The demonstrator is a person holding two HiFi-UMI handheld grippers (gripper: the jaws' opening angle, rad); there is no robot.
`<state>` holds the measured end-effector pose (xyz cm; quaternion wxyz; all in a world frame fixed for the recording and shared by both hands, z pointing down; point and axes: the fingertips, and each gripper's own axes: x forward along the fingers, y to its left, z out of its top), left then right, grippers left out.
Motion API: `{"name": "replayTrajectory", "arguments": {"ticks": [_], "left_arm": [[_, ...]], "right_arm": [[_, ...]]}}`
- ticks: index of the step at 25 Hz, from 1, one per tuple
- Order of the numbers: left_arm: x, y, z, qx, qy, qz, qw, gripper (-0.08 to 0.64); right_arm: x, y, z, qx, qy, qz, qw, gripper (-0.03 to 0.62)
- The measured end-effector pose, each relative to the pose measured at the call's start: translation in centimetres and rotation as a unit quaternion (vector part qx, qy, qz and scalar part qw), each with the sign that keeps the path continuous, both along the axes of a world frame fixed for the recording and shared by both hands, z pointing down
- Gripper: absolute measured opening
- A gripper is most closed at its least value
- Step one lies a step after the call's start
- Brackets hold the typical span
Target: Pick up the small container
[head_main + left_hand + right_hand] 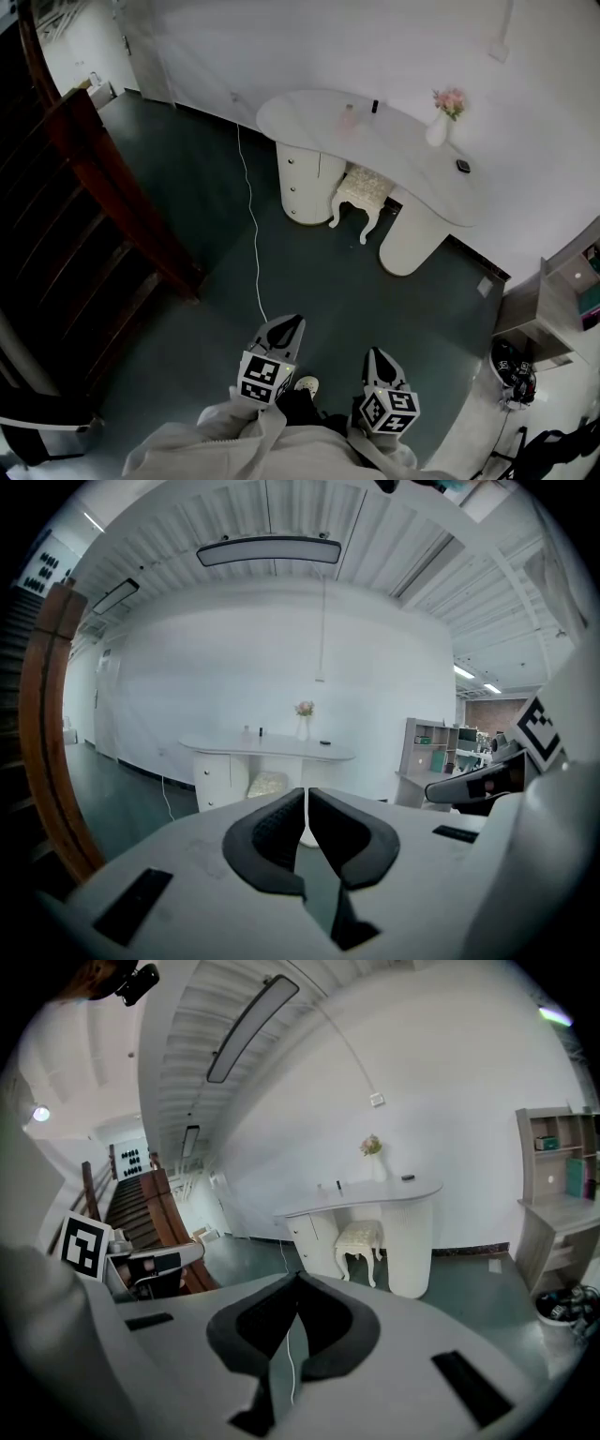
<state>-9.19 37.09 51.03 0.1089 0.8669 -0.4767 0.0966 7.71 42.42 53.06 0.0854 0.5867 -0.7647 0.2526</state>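
Observation:
A white curved desk [319, 117] stands across the room, far from both grippers. On it are a small pale pink container [349, 114], a small black bottle [374, 106], a white vase of pink flowers [441, 124] and a small dark item [463, 166]. My left gripper [291, 322] and right gripper [374, 353] hang low near my body over the dark floor, both shut and empty. In the left gripper view the desk [267, 747] sits beyond the closed jaws. In the right gripper view the desk [366, 1202] is further off to the right.
A white stool [361, 192] is tucked under the desk. A wooden stair railing [112, 178] runs along the left. A white cable [251, 225] trails over the green floor. At the right stand a shelf unit [562, 300] and a bin [511, 366].

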Motion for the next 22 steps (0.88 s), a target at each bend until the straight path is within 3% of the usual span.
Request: {"name": "replayTrajectory", "arguments": {"ticks": [14,22], "left_arm": [[-2.1,-0.4,2.8,-0.032,-0.011,-0.011,0.9994,0.024],[-3.3,-4.2,2.5,-0.032,-0.005,-0.033,0.9990,0.023]], "right_arm": [[0.0,-2.6,1.8,-0.030,0.000,0.004,1.000,0.049],[-0.8,-6.2,2.1,-0.034,0.000,-0.011,0.999,0.049]]}}
